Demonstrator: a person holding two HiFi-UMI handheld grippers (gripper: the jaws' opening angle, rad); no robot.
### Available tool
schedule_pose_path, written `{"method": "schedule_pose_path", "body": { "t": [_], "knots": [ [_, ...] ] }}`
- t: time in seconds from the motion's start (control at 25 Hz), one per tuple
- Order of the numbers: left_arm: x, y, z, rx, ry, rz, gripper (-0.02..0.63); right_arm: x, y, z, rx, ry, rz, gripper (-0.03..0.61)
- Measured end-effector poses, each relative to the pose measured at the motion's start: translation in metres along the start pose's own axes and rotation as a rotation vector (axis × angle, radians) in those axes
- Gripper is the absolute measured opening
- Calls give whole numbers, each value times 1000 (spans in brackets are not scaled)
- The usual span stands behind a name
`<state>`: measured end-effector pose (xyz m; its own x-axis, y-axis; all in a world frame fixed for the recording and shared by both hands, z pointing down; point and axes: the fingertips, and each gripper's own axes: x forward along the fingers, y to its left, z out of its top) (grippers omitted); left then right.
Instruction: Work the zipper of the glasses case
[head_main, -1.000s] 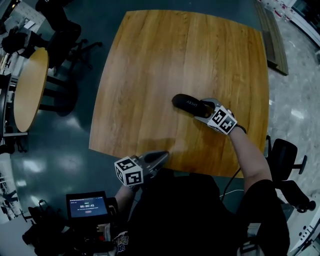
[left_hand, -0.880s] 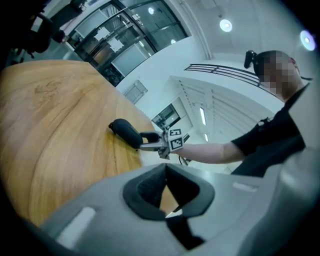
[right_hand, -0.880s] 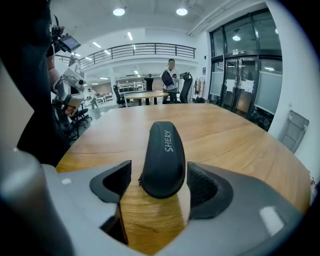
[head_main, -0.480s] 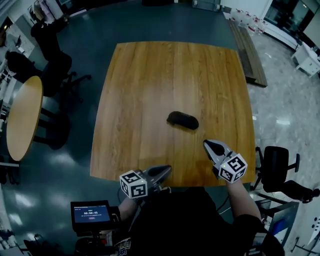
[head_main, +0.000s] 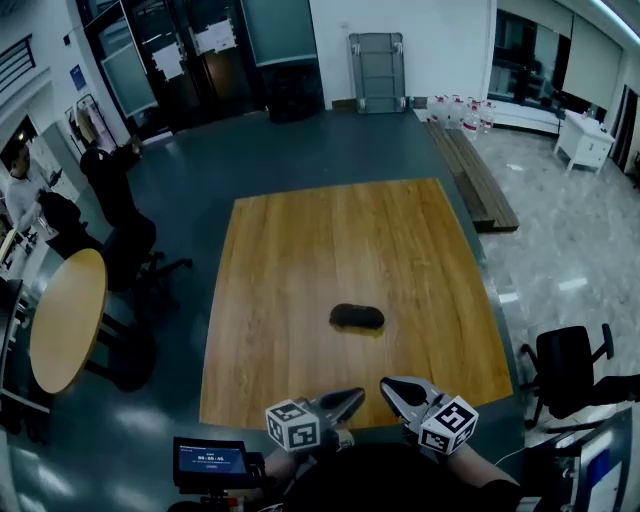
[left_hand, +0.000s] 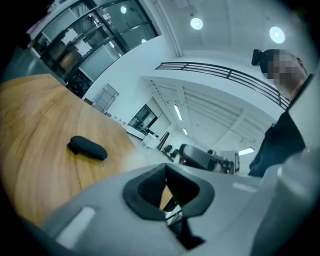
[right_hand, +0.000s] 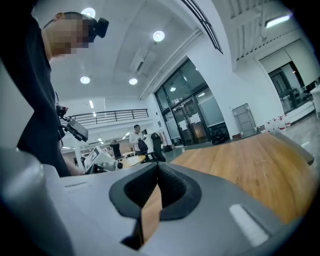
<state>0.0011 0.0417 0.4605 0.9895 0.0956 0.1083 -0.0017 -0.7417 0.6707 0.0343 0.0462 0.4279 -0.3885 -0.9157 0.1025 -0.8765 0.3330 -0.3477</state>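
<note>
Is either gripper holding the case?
No, the case lies alone on the table, while the left gripper and right gripper hang shut and empty at its near edge.

Left claw (head_main: 356, 394), right claw (head_main: 387, 385): both closed, empty.

Round ceiling lamps (right_hand: 158, 35) give bright, even light (shadows are soft); the glasses case (head_main: 357, 317) throws only a faint one on the bench (head_main: 300, 250), whose left part shows a pale sheen. Both gripper views bow strongly at their dark edges, and the left tongs (left_hand: 167, 187) and right tongs (right_hand: 157, 187), close up, look blurred.
</note>
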Motion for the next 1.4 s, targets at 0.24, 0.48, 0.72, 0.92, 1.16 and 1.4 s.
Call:
{"method": "schedule_pose_path", "body": {
  "t": [0.24, 0.48, 0.72, 0.92, 1.16, 1.4],
  "knots": [
    [24, -47, -27, 30, -62, 67, 0, -62, 12, -3, -16, -8, 49, 5],
    [43, -100, -79, 44, -87, 127, 0, -134, 14, -29, 34, 1, 56, 5],
    [37, -127, -115, 42, -91, 176, 0, -168, 40, -42, 32, 1, 102, 5],
    [46, -135, -105, 82, -115, 182, 0, -184, 49, -43, 54, -33, 97, 5],
    [7, -148, -99, 116, -144, 171, 0, -175, 81, -44, 40, -54, 58, 5],
    [-42, -133, -103, 71, -178, 215, 0, -161, 109, -47, 25, -63, 34, 5]
  ]
}}
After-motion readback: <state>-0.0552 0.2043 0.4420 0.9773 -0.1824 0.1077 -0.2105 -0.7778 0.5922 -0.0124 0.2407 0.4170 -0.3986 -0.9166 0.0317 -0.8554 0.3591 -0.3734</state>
